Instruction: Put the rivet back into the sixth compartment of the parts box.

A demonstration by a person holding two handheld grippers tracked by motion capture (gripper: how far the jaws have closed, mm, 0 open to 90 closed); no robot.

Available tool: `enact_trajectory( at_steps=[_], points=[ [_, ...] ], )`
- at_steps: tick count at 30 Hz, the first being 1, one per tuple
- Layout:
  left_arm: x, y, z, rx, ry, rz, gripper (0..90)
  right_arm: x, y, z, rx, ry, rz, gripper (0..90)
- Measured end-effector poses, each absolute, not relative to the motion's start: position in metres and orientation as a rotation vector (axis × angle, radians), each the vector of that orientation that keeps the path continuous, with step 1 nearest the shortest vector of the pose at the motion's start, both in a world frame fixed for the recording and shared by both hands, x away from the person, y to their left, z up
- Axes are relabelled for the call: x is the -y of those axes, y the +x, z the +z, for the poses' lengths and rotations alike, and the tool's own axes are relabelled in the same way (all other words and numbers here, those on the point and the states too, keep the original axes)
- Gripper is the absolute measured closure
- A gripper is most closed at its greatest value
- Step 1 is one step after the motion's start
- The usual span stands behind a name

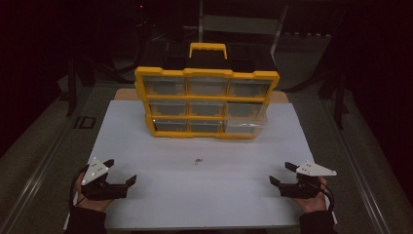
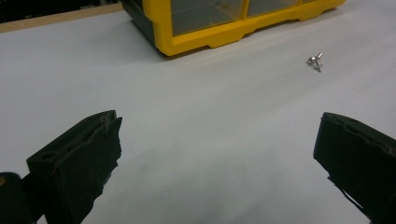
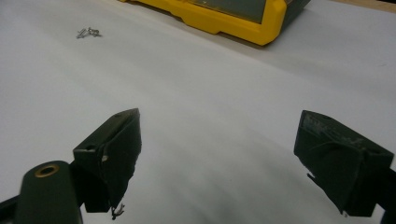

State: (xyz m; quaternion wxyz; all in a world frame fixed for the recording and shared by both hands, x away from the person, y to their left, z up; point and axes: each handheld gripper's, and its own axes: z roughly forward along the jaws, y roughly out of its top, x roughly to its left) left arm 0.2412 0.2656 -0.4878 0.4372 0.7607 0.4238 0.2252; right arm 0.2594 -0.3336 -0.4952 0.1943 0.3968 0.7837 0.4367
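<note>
Jaws apart, both grippers, L (image 1: 118, 174) & R (image 1: 282, 173), near worktop (image 1: 146, 204) front corners | pre-grasp | next: reach wing screw (image 1: 197, 161) mid-worktop.

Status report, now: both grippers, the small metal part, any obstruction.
Left gripper open, empty, resting low. Right gripper the same. Small metal part lies loose on the white board, between them, before the yellow organizer. Nothing obstructs.

Each hand carries a black two-fingered tool: the left gripper (image 1: 121, 171) and the right gripper (image 1: 281, 173) are both topped by a pale grey three-cornered plate dotted with small dark screws. Thin black cables loop back past the wrists. Dark sleeves cover the forearms. Close up, the blocky black fingers (image 2: 79, 158) show scuffed, chipped edges.
</note>
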Motion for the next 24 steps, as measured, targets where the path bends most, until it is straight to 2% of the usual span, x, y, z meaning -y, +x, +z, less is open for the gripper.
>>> enact_trajectory(
  at_steps=[10, 24],
  points=[
    [-0.263, 0.24, -0.49, -1.044, 1.911, 0.565, 1.7, 0.319, 0.267, -0.484, -2.221, 1.06, 1.261, 15.2],
    [-0.265, 0.238, -0.49, -1.054, 1.911, 0.573, 1.7, 0.266, 0.293, -0.459, -2.368, 0.863, 1.263, 15.6]
  ],
)
